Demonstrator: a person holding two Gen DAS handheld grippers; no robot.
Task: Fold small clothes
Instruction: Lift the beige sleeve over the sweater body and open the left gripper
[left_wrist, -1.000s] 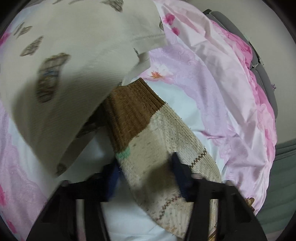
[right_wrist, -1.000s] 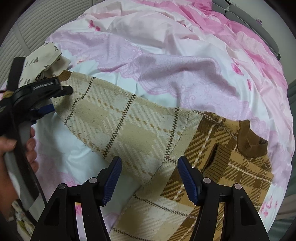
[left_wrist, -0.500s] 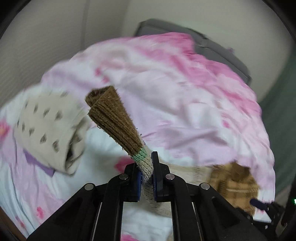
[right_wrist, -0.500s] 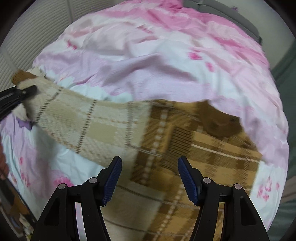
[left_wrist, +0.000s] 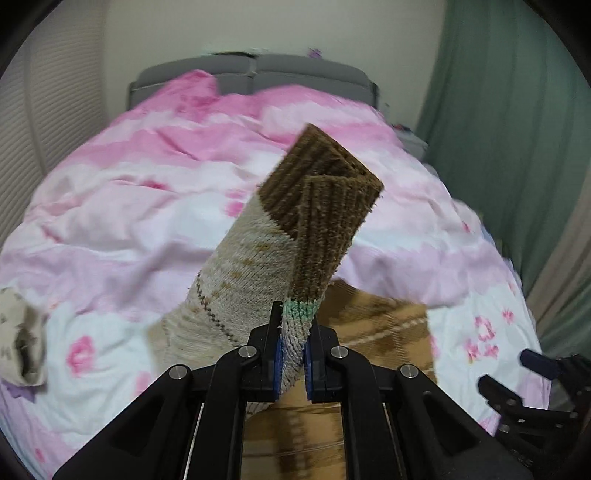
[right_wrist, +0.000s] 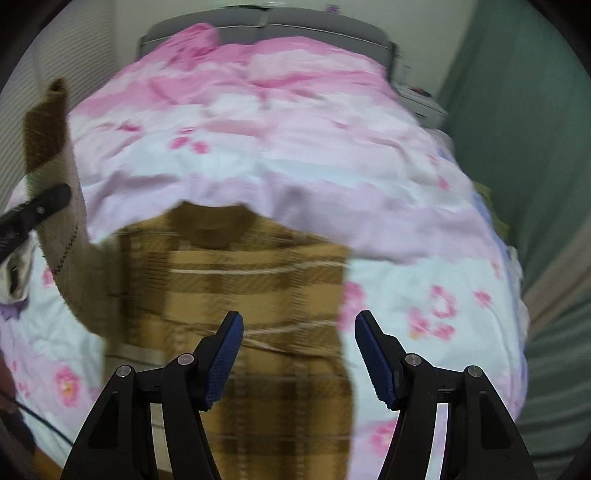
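Knitted cream wool with a brown ribbed cuff stands up out of the left gripper (left_wrist: 293, 360), whose fingers (left_wrist: 277, 363) are clamped together on the sleeve (left_wrist: 251, 280) just below the cuff (left_wrist: 325, 199), at the green stripe. In the left wrist view the sleeve rises from 6 o'clock toward 1 o'clock, lifted clear of the pink floral duvet (left_wrist: 147, 192) on the bed. At 9 o'clock a cream printed garment (left_wrist: 20, 332) lies crumpled, well apart from the fold.

To do this step well, I judge the sleeve should be carried across the body of the plaid sweater (right_wrist: 240, 280) and laid flat, cuff pointing toward the far side, keeping light tension so the knit does not twist; the cuff is already doubled over on itself and would need smoothing.

Moving right, the sweater body lies at the centre of the right wrist view, collar toward 12 o'clock, blurred. The right gripper (right_wrist: 299, 356) hovers over its lower half at 6 o'clock, fingers (right_wrist: 223, 360) wide apart and holding nothing; pressing there could pin the body while the sleeve comes over
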